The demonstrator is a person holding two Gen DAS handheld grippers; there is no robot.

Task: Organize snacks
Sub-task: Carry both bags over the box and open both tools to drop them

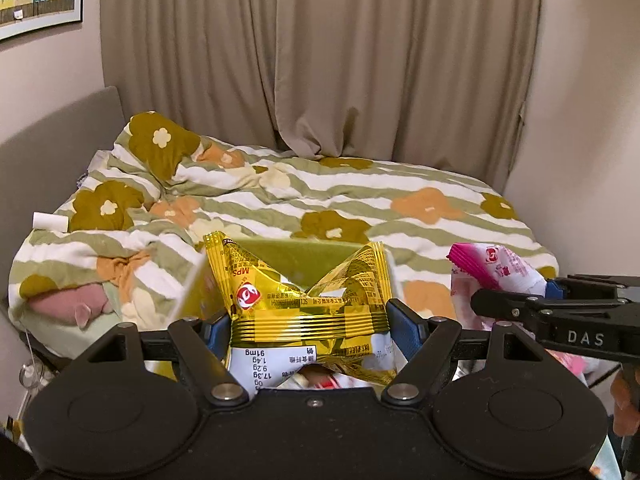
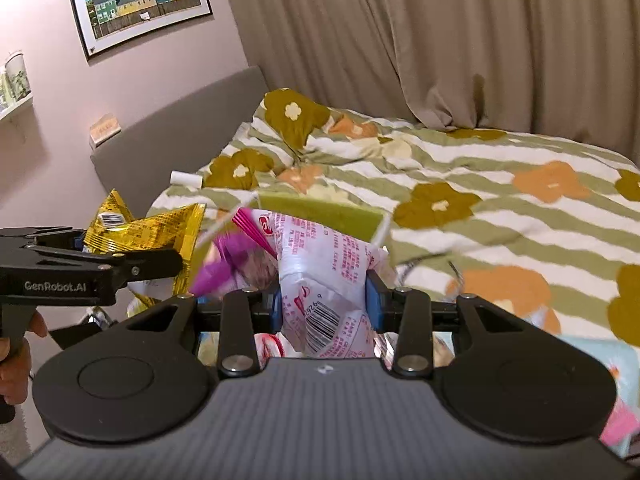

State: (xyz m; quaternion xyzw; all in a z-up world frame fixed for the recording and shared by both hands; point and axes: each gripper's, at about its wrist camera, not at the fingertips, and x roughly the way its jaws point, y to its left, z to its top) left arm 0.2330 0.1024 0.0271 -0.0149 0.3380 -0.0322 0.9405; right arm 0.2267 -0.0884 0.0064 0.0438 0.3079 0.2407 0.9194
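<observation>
Mid-task, by the look of it. Left tool (image 1: 308, 322) clamped on a crinkled gold foil snack packet (image 1: 296, 292), lifted above the bed with the green-striped flowered duvet (image 1: 400, 200). Right tool (image 2: 326, 300) clamped on a white-and-pink plastic snack packet (image 2: 320, 276), likewise aloft, just beside. Green-lined, white-walled box (image 1: 296, 258) directly behind both, probably the destination. Neither packet stowed yet; more wrappers dimly visible below, unsorted.

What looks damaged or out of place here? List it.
The yellow snack packet is crumpled, pinched at its middle in the left claw. The pink-and-white snack packet is likewise squeezed in the right claw. Nothing has spilled.
</observation>
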